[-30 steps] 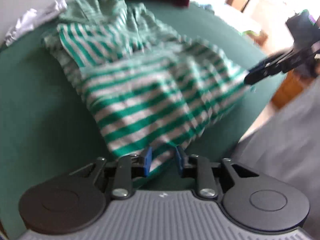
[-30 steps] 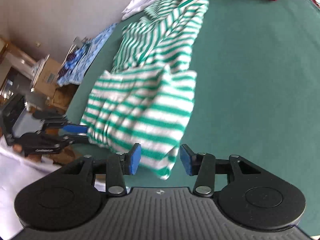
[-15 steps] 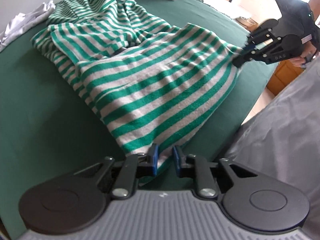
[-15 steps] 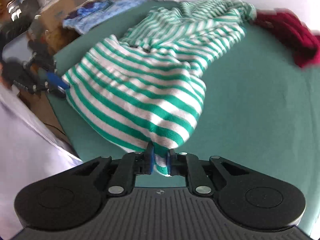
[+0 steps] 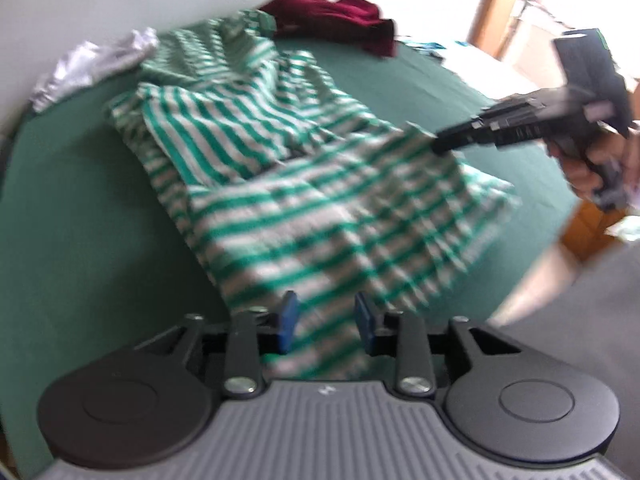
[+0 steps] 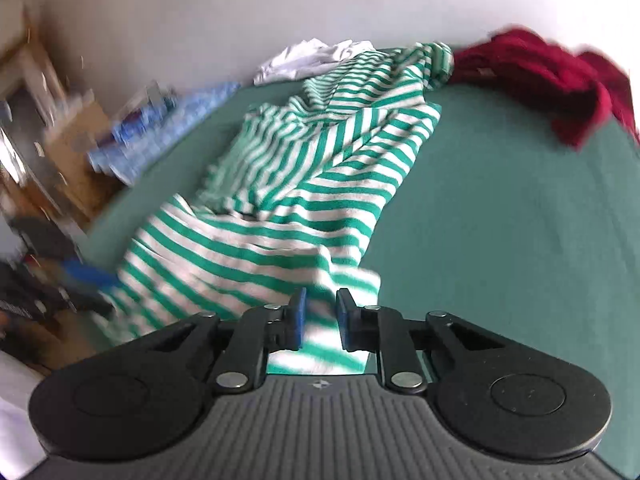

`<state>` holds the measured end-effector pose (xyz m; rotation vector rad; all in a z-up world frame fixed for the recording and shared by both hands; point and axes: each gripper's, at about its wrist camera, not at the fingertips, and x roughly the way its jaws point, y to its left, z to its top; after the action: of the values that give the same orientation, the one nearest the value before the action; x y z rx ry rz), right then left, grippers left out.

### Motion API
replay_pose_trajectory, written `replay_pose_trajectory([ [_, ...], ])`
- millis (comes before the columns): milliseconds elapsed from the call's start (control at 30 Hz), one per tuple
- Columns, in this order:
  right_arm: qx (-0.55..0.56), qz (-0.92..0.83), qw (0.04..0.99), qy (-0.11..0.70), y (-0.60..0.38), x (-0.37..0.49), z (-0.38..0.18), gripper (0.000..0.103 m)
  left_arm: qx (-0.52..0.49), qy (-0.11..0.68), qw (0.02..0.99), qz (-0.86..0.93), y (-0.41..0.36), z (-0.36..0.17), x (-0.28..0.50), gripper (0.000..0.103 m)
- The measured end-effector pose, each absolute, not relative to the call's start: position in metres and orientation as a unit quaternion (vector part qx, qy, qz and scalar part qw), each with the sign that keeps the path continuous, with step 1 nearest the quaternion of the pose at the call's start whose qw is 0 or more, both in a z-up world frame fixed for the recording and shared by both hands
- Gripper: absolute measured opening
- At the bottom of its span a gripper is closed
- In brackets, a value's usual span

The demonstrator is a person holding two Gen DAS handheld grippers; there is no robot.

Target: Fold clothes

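Note:
A green-and-white striped garment [image 5: 320, 216] [image 6: 320, 168] lies rumpled on a green-covered surface [image 5: 80, 220] [image 6: 500, 220], its near part doubled over. My left gripper [image 5: 326, 320] is at the garment's near edge; its jaws are opening, with striped cloth between the pads and a gap at the blue pads. It shows as a blue blur [image 6: 86, 274] in the right wrist view. My right gripper [image 6: 321, 312] is at the other near corner, jaws also opening with cloth between them. In the left wrist view its tips [image 5: 436, 146] meet a raised fold of the cloth.
A dark red garment [image 5: 336, 12] [image 6: 540, 68] and a white one [image 5: 92, 64] [image 6: 316, 56] lie at the far edge. A blue patterned cloth [image 6: 160, 128] and a cardboard box [image 6: 76, 132] sit off the left side. A person's hand [image 5: 584, 172] holds the right gripper.
The right gripper was open, then shut on the hem corner, and has carried it inward over the garment. Both pairs of pads now stand wider apart than half a second ago.

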<state>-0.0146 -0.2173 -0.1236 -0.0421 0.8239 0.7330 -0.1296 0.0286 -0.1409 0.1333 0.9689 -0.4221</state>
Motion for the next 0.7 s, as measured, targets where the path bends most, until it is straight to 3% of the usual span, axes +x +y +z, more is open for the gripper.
replay_pose_trajectory([
  [100, -0.053, 0.358, 0.853, 0.376, -0.201, -0.010, -0.133, 0.012, 0.071, 0.472, 0.861, -0.175, 0.028, -0.157, -0.125, 0.034],
  [233, -0.068, 0.320, 0.872, 0.363, -0.195, 0.002, -0.138, 0.012, 0.065, 0.463, 0.869, -0.162, 0.033, -0.158, -0.141, 0.037],
  [433, -0.035, 0.295, 0.880, 0.372, -0.208, 0.013, -0.133, 0.024, 0.071, 0.460, 0.874, -0.142, 0.030, -0.159, -0.155, 0.043],
  [500, -0.015, 0.303, 0.874, 0.380, -0.229, 0.008, -0.123, 0.043, 0.064, 0.463, 0.875, -0.130, 0.033, -0.157, -0.157, 0.045],
  [567, 0.011, 0.319, 0.858, 0.403, -0.254, -0.001, -0.116, 0.043, 0.048, 0.460, 0.880, -0.107, 0.039, -0.151, -0.165, 0.046],
  [700, 0.028, 0.340, 0.825, 0.450, -0.285, -0.035, -0.114, 0.043, 0.019, 0.455, 0.886, -0.083, 0.052, -0.144, -0.190, 0.060],
])
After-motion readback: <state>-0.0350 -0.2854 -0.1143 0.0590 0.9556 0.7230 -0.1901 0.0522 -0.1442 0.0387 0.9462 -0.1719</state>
